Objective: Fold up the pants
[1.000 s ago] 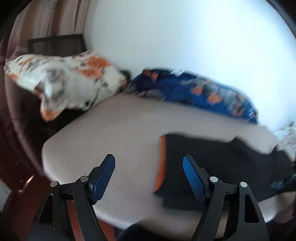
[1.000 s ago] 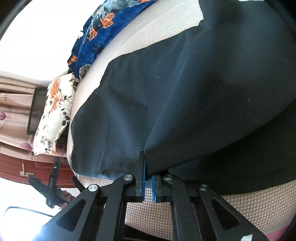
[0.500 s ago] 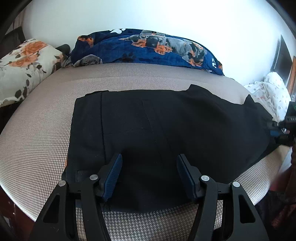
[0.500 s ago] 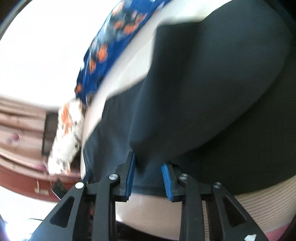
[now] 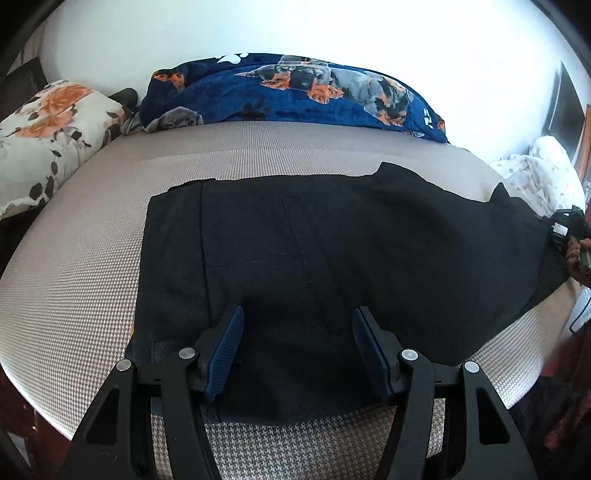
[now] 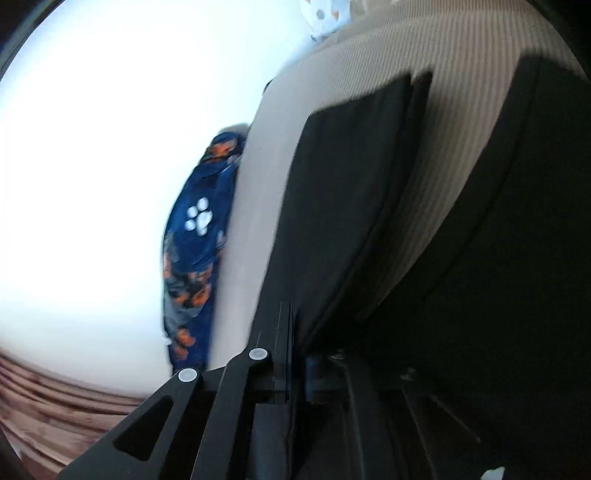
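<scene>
Here the black pants (image 5: 332, 258) lie spread flat across the bed (image 5: 74, 280), the waist end toward the floral pillow (image 5: 48, 136) and the legs running off to the far side. They look soft and limp, a light woven cloth that will sag from any point it is lifted by, not slippery, and in no way fragile. In my judgement the places to take hold are the hems and the waistband corners, where the doubled seams give the pads something to bite, and a pinch in mid-panel would only bunch the cloth.

The left claw (image 5: 297, 350) hangs just over the near edge of the pants by the waist, its jaws partly apart with dark cloth lying beneath the gap and nothing pinched. They have been closing somewhat. The right claw (image 6: 295, 369) is clamped tight on a fold of the leg end. Its jaws have just been closing onto it, and the cloth drapes away from them in a long sagging sheet. From the left wrist view that claw shows at the far leg end, in a hand at the edge of the frame.

The bed has a pale houndstooth cover, taut and a little grippy by its look, so the pants should stay where they are laid. A blue dog-print blanket (image 5: 295, 92) is heaped along the white wall (image 5: 332, 29).
</scene>
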Demonstrator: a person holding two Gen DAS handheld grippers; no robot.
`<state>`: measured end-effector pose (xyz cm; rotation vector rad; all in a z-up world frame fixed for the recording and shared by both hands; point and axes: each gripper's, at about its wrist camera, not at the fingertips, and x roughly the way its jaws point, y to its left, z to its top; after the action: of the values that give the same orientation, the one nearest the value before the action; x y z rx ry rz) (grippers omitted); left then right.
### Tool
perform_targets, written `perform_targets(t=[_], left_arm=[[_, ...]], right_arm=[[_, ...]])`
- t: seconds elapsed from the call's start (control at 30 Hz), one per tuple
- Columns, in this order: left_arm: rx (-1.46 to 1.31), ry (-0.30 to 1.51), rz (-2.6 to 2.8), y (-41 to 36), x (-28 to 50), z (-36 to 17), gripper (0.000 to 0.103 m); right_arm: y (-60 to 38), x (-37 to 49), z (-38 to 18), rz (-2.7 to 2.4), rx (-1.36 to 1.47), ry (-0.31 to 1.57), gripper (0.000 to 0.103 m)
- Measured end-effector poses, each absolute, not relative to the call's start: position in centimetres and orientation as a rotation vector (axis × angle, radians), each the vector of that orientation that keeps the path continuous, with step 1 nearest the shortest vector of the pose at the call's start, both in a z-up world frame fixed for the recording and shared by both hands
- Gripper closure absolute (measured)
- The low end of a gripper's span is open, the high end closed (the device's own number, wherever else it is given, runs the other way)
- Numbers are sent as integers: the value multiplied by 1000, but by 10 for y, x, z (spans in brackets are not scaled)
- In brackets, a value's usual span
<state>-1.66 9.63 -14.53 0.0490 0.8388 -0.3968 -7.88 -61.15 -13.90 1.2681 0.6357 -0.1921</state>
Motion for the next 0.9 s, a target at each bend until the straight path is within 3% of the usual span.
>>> perform_targets(t=[0.2,0.33,0.5,0.9], left_arm=[[2,863,-425,103,-10,-142,40],[13,858,-431,103,-11,-142,40],[32,862,-431,101,-10,-142,40],[44,862,-435,102,-9,-143,40]], right_arm=[[-601,-110,-82,-264,1001,657,99],[-594,-149,-81,-292,953,763,101],[-600,-187,-117,-301,1039,803,101],[-634,-238,-133,-256,1272,722,101]])
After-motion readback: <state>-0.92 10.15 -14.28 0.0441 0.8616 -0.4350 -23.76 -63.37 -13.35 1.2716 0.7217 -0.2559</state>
